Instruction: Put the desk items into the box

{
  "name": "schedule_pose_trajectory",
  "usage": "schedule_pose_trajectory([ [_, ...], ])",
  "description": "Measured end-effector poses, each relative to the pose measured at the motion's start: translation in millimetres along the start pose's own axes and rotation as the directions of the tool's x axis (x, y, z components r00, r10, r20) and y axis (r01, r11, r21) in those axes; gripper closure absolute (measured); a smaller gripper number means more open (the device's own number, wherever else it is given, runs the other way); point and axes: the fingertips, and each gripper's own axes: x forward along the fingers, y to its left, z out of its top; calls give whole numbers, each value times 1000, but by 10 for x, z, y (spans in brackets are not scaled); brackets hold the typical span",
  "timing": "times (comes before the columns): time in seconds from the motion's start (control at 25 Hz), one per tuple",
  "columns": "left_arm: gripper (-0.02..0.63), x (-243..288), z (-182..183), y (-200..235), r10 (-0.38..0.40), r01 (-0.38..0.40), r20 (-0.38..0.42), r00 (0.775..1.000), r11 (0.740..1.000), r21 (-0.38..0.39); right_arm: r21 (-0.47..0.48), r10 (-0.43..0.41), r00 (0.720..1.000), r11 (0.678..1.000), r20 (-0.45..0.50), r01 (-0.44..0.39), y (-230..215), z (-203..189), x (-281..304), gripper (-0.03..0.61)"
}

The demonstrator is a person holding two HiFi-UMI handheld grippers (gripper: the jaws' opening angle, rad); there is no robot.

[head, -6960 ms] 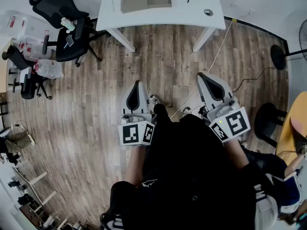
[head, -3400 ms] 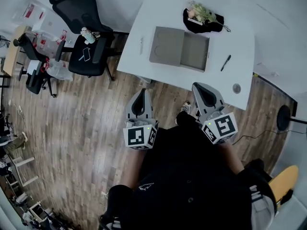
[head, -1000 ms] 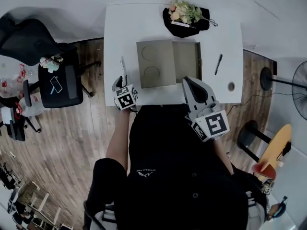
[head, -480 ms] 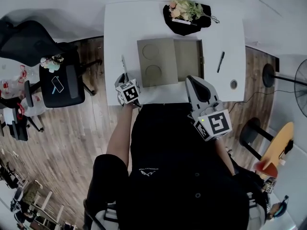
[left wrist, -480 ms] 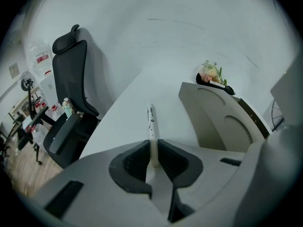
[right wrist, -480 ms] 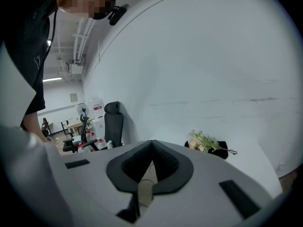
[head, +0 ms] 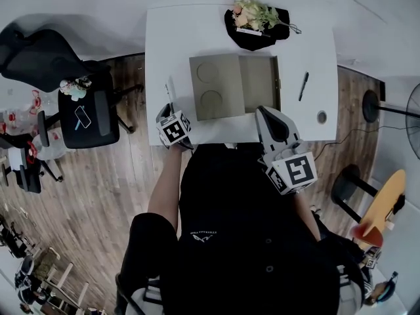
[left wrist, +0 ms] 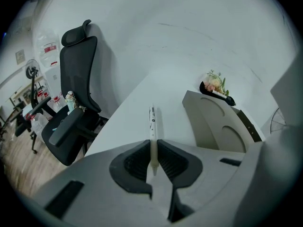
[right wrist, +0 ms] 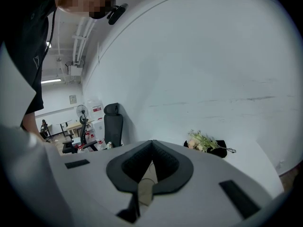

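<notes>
The white desk [head: 164, 38] carries everything, and both grippers sit at its near edge. One tan box [head: 257, 84] lies open ahead of and between them. Its lid [head: 216, 87] is folded out flat toward the left gripper's side and shows two round recesses. The left gripper [left wrist: 152, 148] is at the near left corner of the desk. Its jaws are pressed in from both sides on the near end of one white pen [left wrist: 152, 126]. The pen runs straight ahead of that gripper, in the strip of bare desk between the left edge and the lid. The right gripper [right wrist: 152, 143] hangs over the near edge, just short of the box's near right corner. Its jaws meet at the tips with nothing between them.

One black cloth [head: 252, 37] topped by a single bunch of flowers [head: 252, 15] lies at the far edge, well ahead of both grippers, beyond the box. One black pen [head: 303, 86] lies ahead and to the right of the right gripper, just beside the box wall. One small round item [head: 321, 117] sits to that gripper's right near the desk's right corner. Bare desk is open at the far left, ahead of the left gripper. A black office chair [left wrist: 78, 70] stands off the desk to the left gripper's left.
</notes>
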Motion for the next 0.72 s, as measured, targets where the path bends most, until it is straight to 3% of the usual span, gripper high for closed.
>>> schedule_pose_trajectory([
  [0.36, 558, -303, 140, -34, 26, -24, 88, 996, 999, -29, 23, 25, 999, 999, 23, -26, -119, -21, -173, 580],
  [0.72, 558, -796, 355, -427, 33, -33, 195, 980, 999, -6, 2, 111, 993, 994, 42, -112, -314, 62, -325, 580],
])
